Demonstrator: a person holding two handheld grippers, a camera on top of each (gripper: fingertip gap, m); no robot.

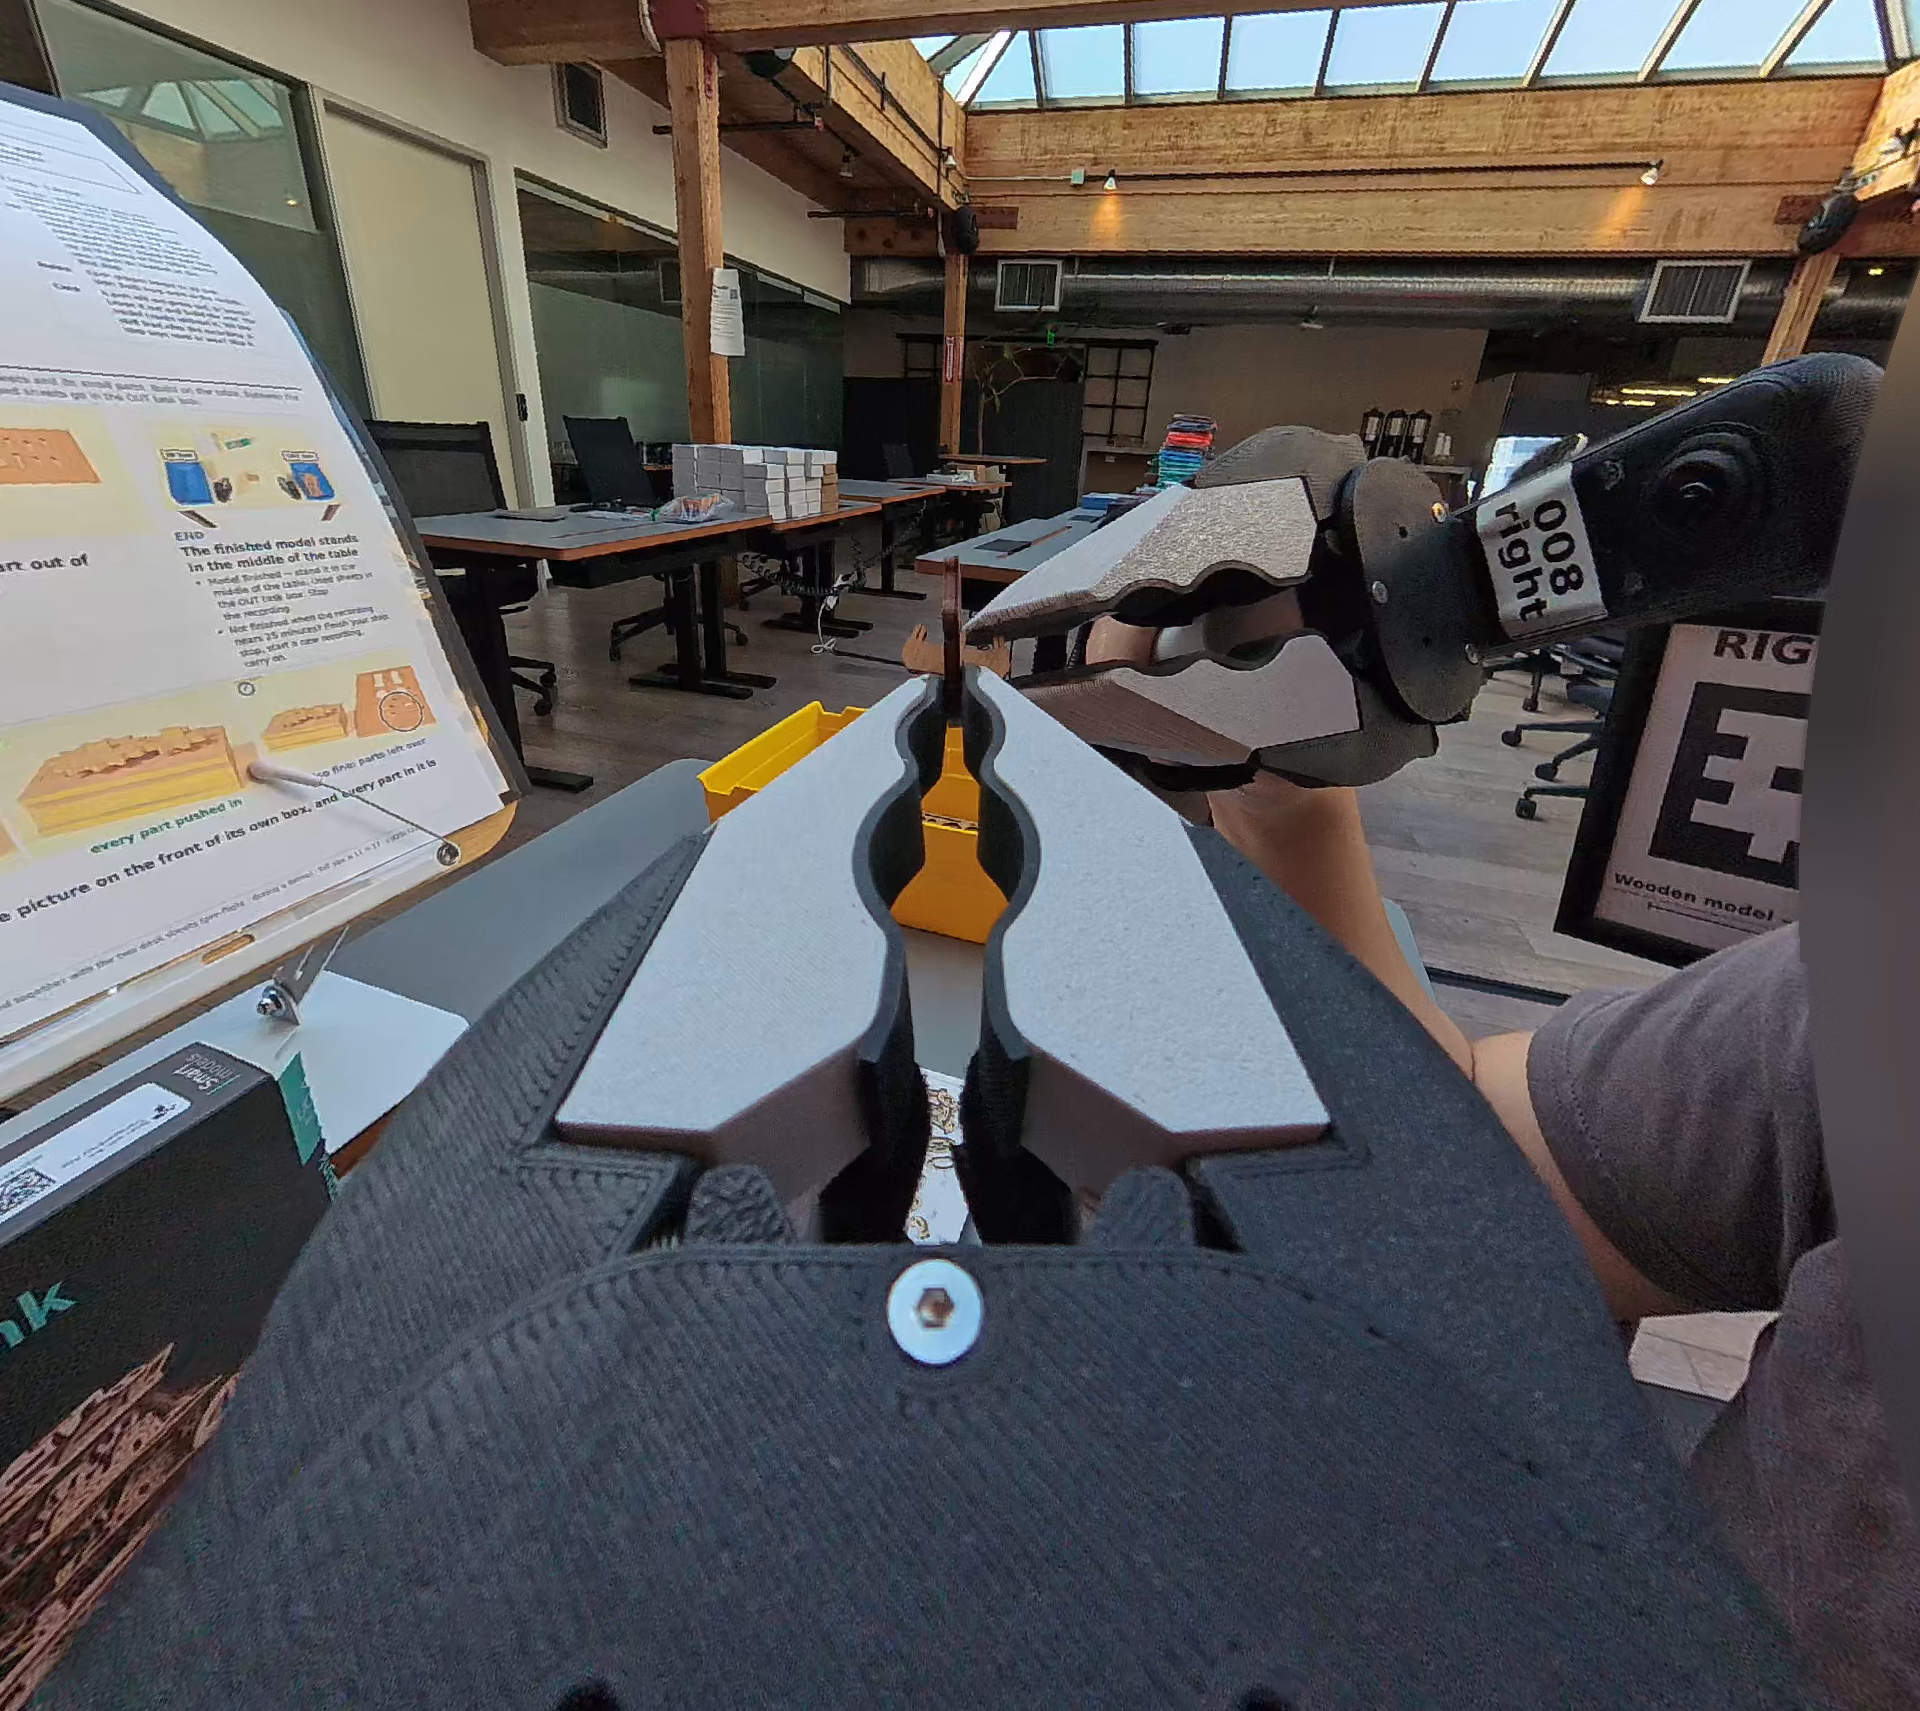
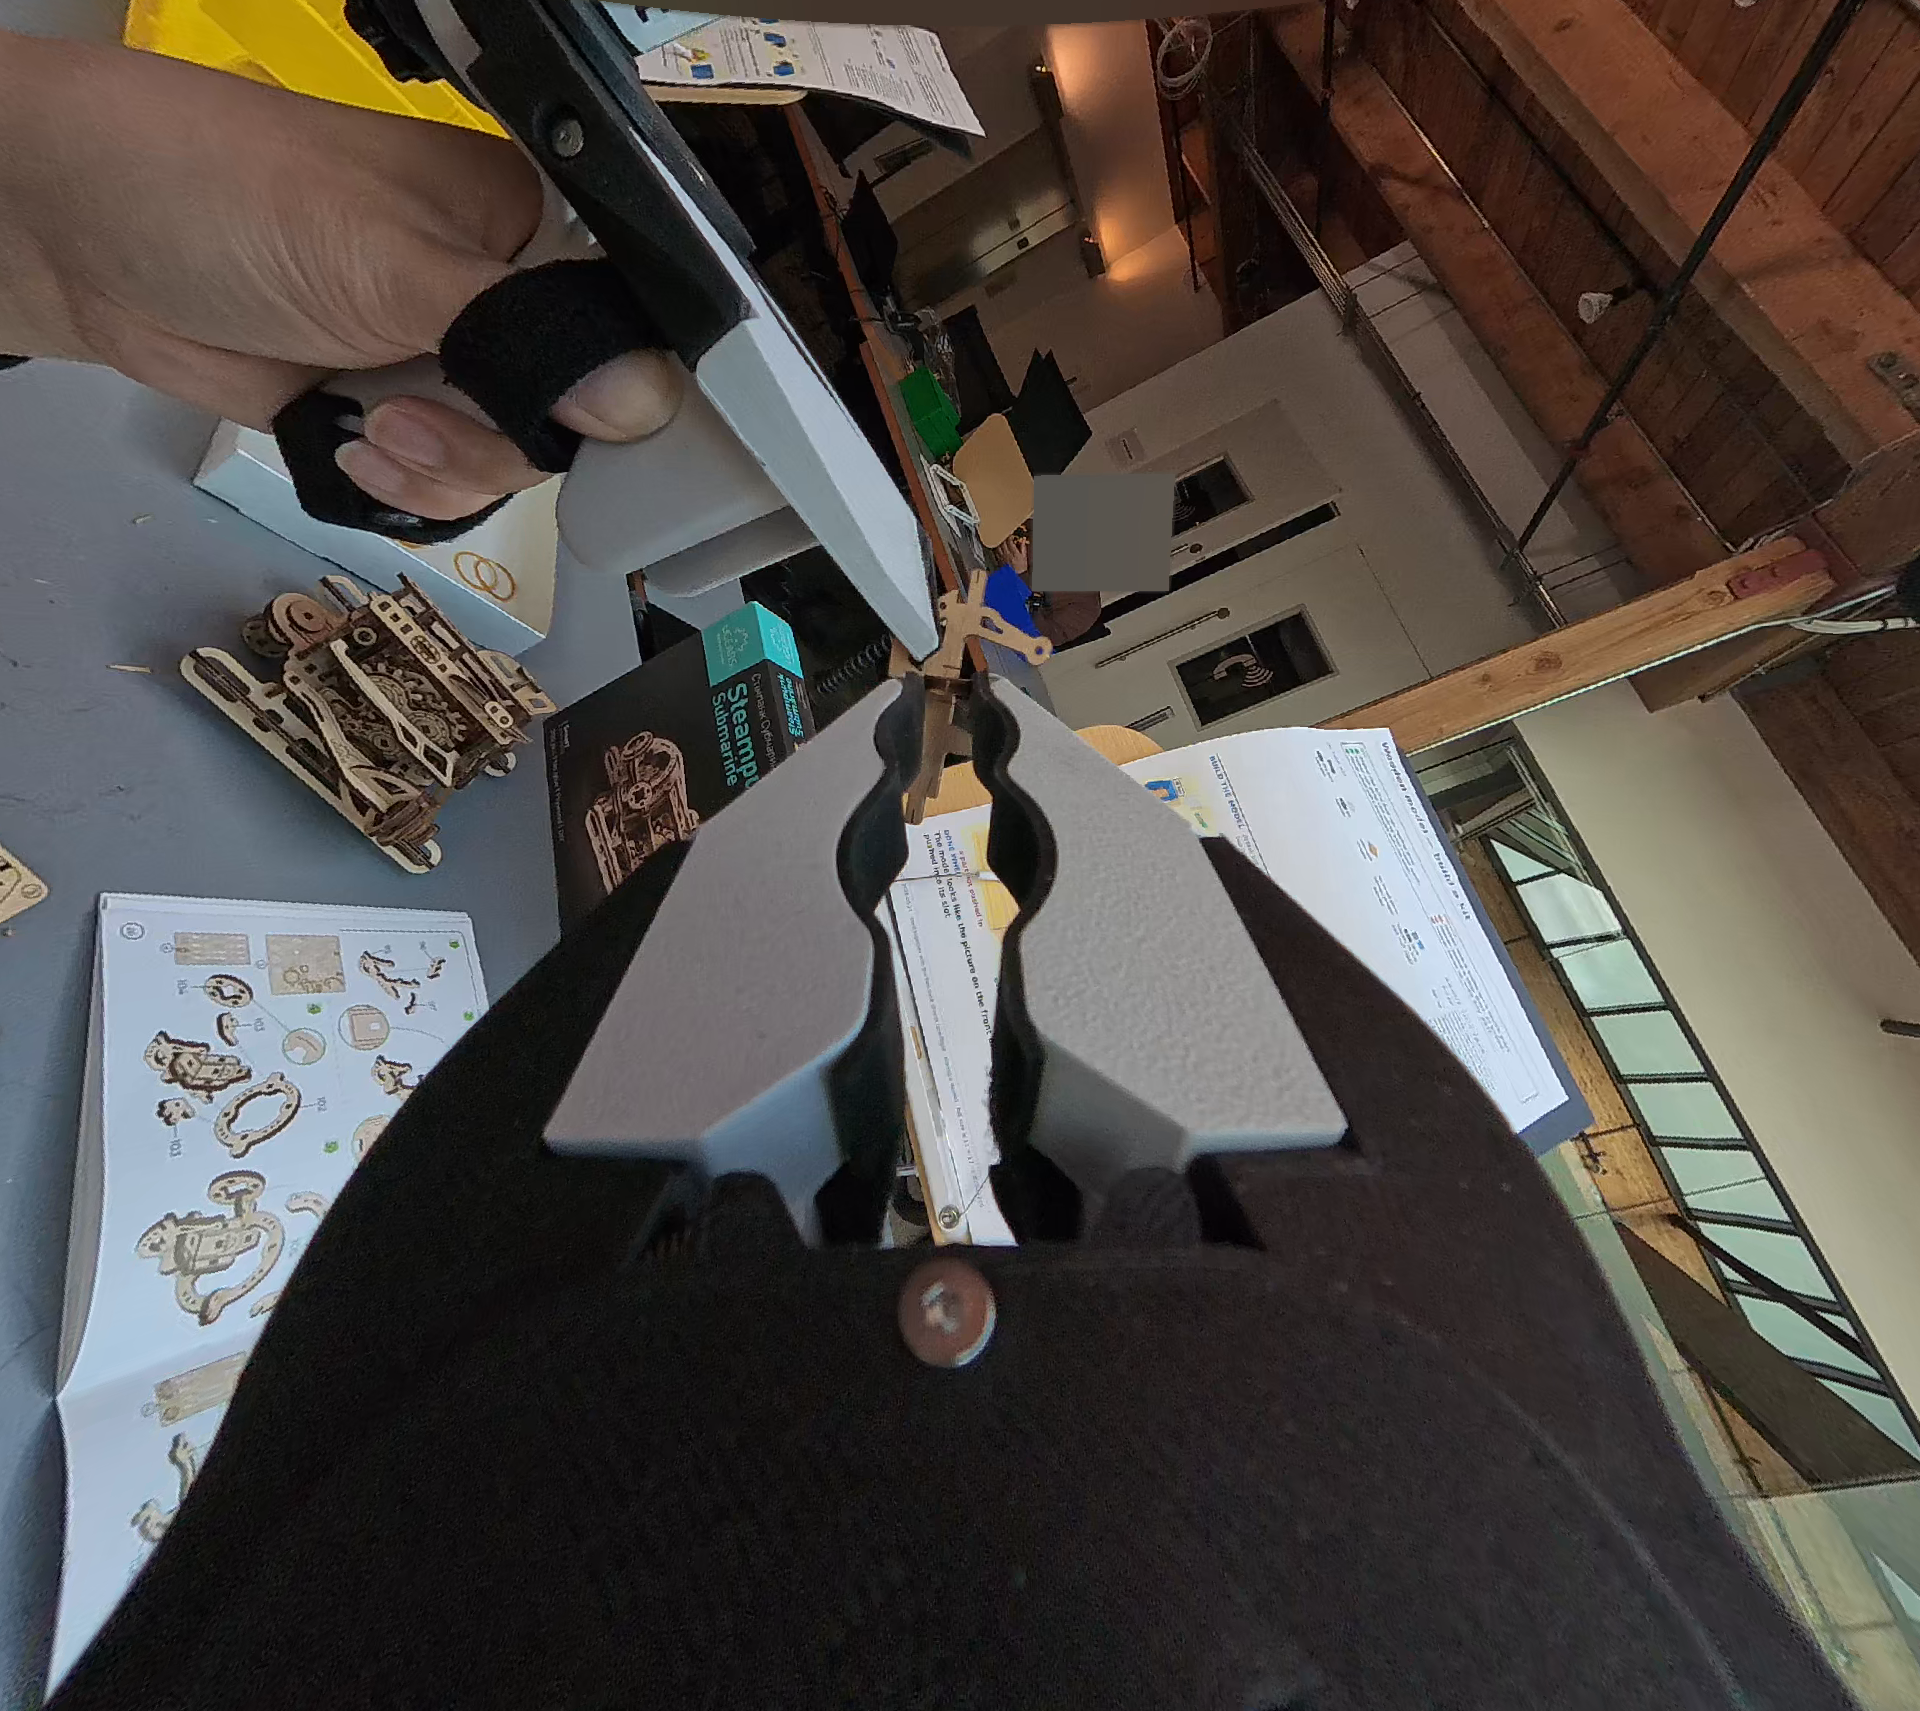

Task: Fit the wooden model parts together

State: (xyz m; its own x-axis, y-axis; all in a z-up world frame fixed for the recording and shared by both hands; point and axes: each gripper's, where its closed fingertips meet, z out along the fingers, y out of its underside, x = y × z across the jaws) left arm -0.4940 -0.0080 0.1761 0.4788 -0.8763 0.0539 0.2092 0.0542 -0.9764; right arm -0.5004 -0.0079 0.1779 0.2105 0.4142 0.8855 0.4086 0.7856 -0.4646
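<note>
Both grippers meet in the air over the table. My left gripper [image 1: 951, 693] is shut on a thin wooden part [image 1: 951, 627], seen edge-on and standing up between its tips. My right gripper [image 2: 943, 693] is shut on a flat wooden piece [image 2: 940, 742] that joins a small branched wooden part [image 2: 992, 622] at the tips. The right gripper [image 1: 995, 651] comes in from the right in the left wrist view, its tips touching the same small assembly. The left gripper's finger [image 2: 831, 498] reaches down from the upper left. A partly built wooden model [image 2: 358, 716] sits on the grey table [image 2: 94, 622].
An open instruction booklet [image 2: 260, 1090] and a black kit box [image 2: 665, 788] lie near the model. A yellow bin [image 1: 940, 840] stands ahead of the left gripper. An instruction sheet on a stand [image 1: 208, 570] is at the left, and a framed marker sign [image 1: 1714, 778] at the right. The tips of both grippers are at nearly the same place.
</note>
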